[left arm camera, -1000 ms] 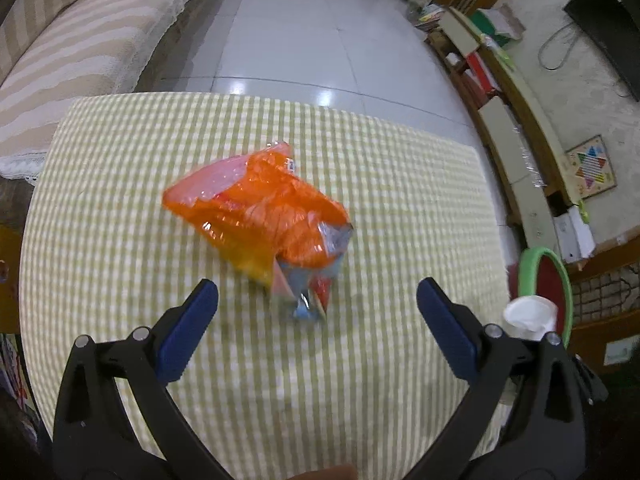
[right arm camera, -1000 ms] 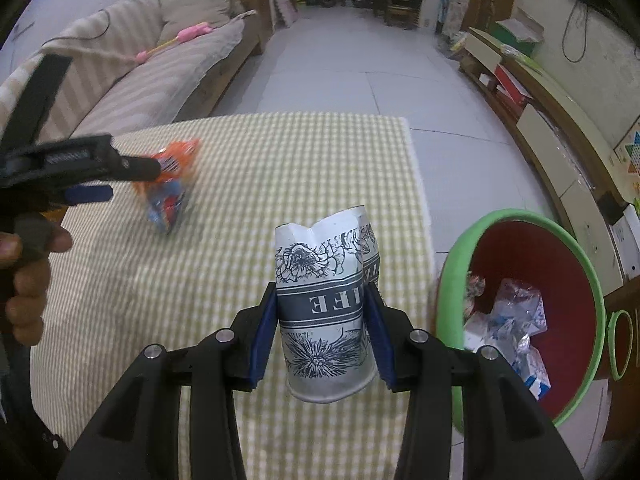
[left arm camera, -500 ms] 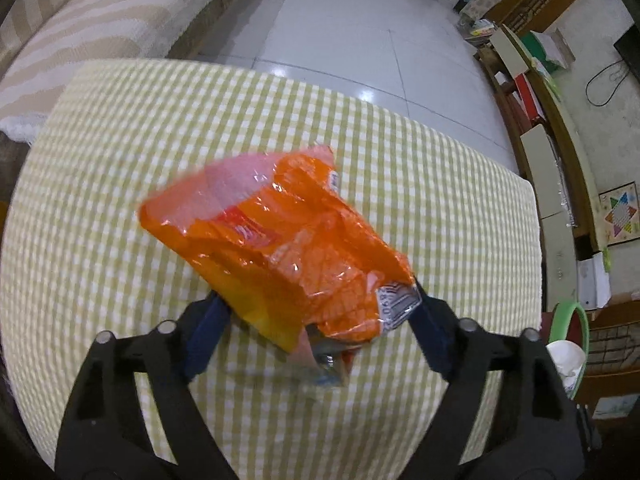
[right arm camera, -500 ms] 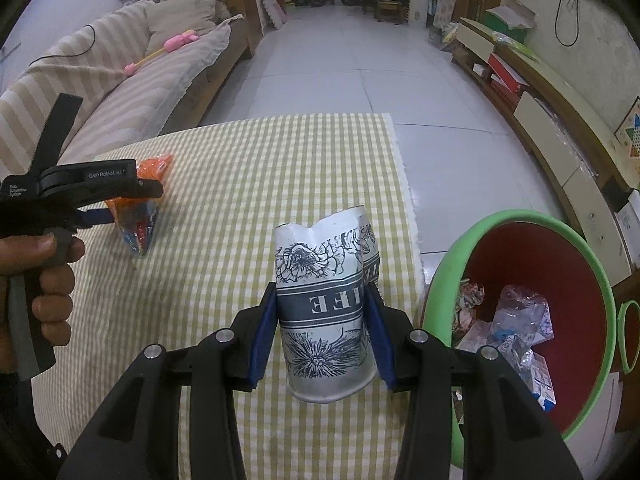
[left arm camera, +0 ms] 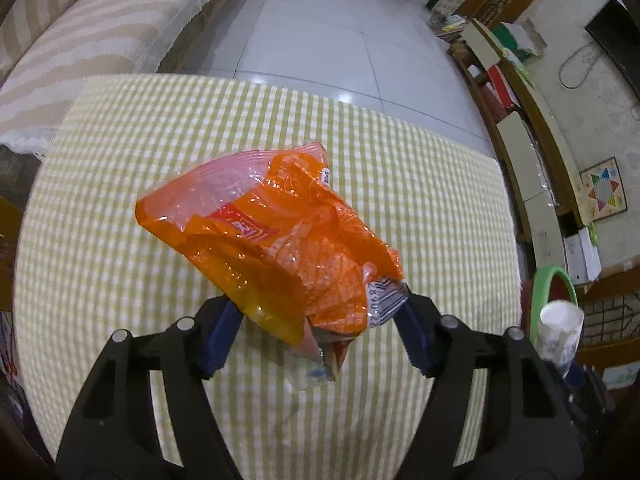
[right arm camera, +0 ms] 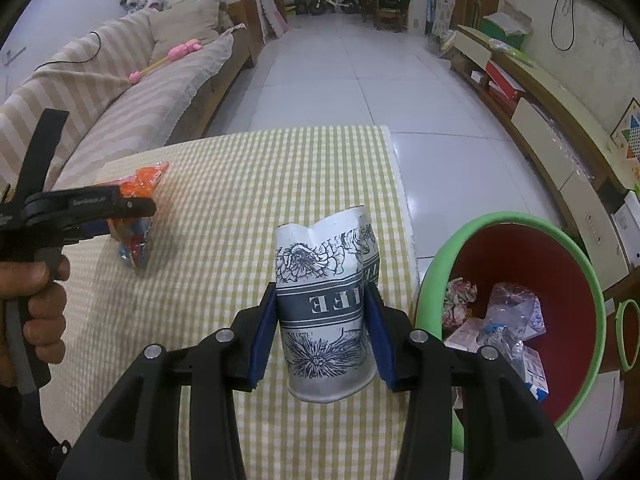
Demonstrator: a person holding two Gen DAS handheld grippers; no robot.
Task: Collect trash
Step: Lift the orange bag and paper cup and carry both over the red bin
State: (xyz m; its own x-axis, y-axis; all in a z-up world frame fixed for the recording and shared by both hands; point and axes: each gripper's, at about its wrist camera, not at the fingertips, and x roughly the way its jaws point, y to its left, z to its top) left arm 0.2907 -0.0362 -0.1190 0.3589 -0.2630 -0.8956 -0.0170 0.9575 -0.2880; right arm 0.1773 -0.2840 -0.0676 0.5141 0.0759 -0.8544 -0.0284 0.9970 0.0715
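Left tongs (left arm camera: 316, 334) just closing around orange wrapper (left arm camera: 272, 236), right tongs (right arm camera: 320, 334) clamping paper cup (right arm camera: 326, 304) beside table edge (right arm camera: 404, 200).

Left claw (left arm camera: 316, 330), blue pads, just closing in on crumpled orange snack wrapper (left arm camera: 276, 240), both pads touching it. Checked yellow-and-white desk (left arm camera: 120, 152) beneath. Green-rimmed bin (left arm camera: 554, 280) and white paper cup (left arm camera: 560, 330) at right edge. Striped sofa (left arm camera: 100, 36) upper left.
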